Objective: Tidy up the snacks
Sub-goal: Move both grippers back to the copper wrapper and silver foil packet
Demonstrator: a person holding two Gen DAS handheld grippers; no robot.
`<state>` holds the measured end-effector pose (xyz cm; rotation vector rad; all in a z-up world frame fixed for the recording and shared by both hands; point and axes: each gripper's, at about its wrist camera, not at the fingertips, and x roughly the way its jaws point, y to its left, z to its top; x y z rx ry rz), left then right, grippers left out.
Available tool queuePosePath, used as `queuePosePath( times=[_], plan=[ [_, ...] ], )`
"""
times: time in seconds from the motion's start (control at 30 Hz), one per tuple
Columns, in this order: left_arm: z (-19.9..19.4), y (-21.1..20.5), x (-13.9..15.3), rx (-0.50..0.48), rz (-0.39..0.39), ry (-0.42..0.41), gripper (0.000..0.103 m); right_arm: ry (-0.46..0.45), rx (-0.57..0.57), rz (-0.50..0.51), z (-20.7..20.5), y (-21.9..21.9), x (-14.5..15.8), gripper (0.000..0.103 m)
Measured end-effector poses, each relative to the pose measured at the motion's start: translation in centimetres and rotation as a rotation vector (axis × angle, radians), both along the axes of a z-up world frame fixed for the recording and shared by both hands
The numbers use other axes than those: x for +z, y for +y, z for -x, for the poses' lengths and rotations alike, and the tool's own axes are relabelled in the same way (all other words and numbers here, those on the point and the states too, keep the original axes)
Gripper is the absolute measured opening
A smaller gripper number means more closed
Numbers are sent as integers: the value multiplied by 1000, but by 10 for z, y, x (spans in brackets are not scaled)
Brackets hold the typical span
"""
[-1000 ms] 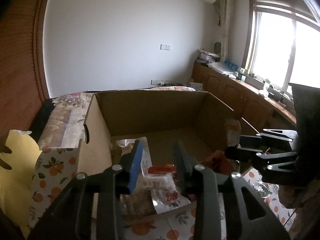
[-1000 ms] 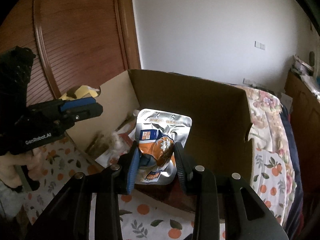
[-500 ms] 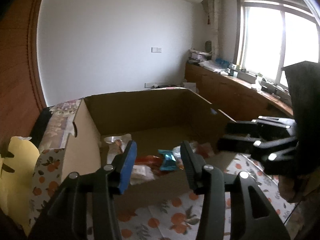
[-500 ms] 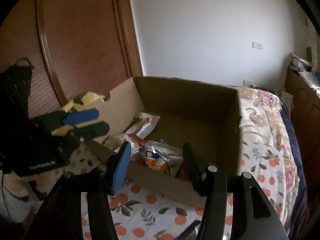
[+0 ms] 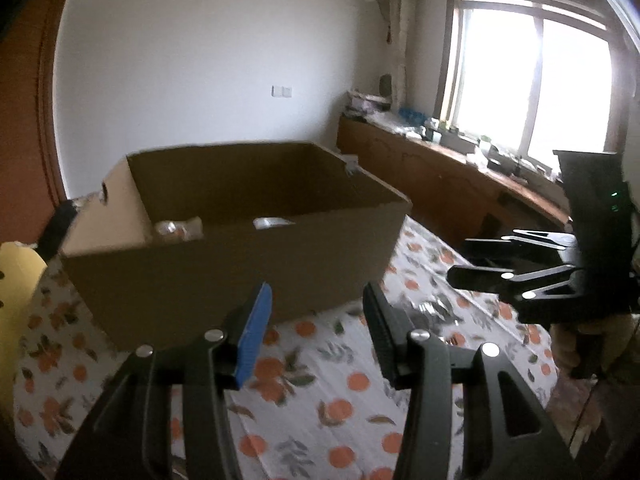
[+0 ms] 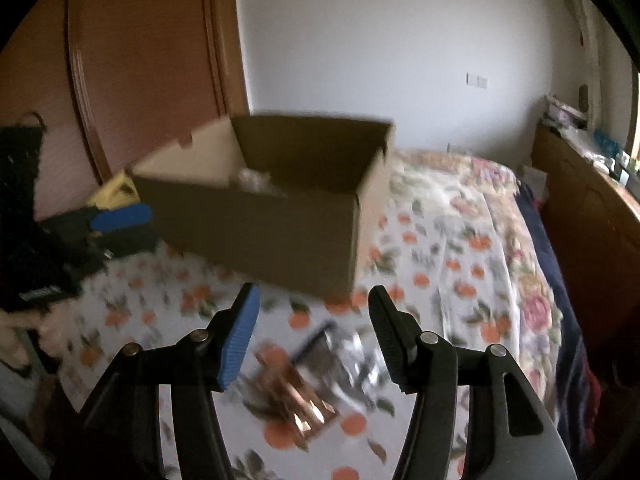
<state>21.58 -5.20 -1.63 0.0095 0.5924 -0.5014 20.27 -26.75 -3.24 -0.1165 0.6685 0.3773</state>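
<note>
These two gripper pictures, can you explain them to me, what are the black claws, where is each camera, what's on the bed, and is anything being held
The black claws are hand-held tools, not a robot: a person carries one two-finger gripper in each hand, and a wide-angle camera on each looks forward along its fingers.

In the left wrist view you see the left gripper at the bottom, and the right gripper entering from the right.

In the right wrist view the right gripper fills the bottom edge.

Both face a cardboard box standing on a bedsheet printed with oranges. A few pale snack packets peek over the box rim. More shiny packets lie loose on the sheet in front of the right gripper, blurred.

Neither gripper holds anything; both stand open with empty space between the fingers.
</note>
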Motion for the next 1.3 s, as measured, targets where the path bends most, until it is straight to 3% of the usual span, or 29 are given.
queuePosePath(
  times=[0.17, 0.37, 0.73, 0.87, 1.3],
  plan=[
    [10, -12, -12, -8, 9, 40, 48, 82, -34, 16, -5, -20, -34, 62],
    [19, -41, -21, -49, -17, 68, 48, 118, -75, -31, 2, -44, -51, 63],
    [23, -83, -39, -87, -22, 160, 48, 159, -88, -9, -3, -59, -62, 63],
    [17, -100, -45, -85, -43, 178, 48, 175, -104, -71, -4, -74, -63, 63],
    [2, -142, -74, -117, -173, 245, 49, 178, -111, -132, -4, -82, -69, 63]
  ],
)
